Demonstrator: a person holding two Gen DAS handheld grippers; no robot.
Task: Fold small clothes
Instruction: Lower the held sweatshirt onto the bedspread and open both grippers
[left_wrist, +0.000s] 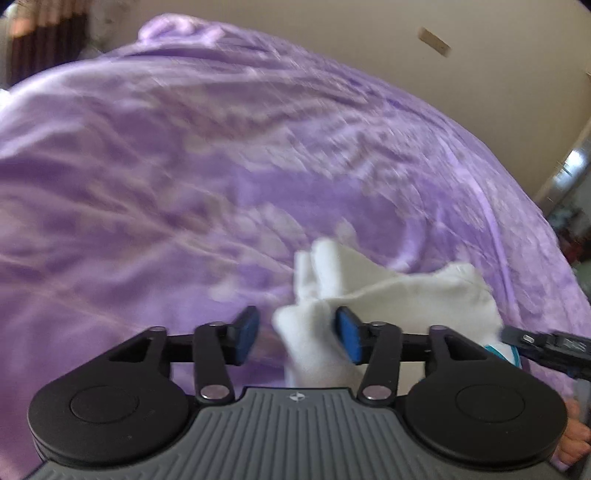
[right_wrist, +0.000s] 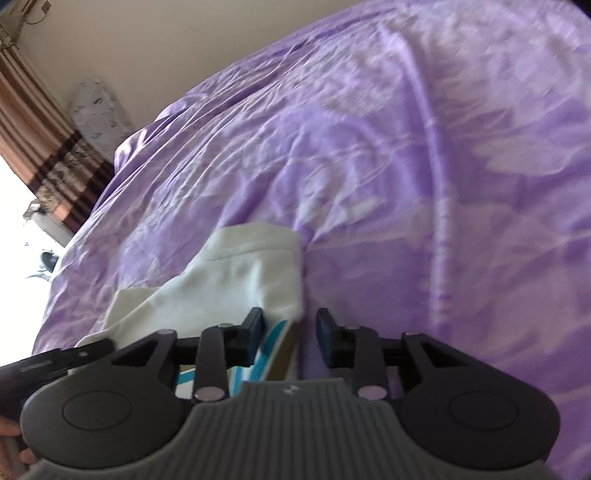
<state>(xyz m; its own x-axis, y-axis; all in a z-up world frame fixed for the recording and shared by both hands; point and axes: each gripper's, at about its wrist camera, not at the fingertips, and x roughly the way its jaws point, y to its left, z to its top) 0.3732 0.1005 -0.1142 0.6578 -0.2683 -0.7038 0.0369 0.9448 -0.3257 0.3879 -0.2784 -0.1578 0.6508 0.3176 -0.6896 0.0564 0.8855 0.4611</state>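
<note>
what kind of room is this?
Likely a bedroom: a purple bedspread fills both views, striped curtains hang by a bright window, and a small white garment lies on the bed.

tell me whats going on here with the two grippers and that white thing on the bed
A person is working a small white garment on a bed covered with a purple sheet, holding one gripper in each hand. The left gripper has its jaws open with a bunched part of the cloth sitting between them, not clamped. The right gripper is also open, at the garment's edge near some teal stripes. The folding looks under way rather than finished, since the cloth is still rumpled.
</note>
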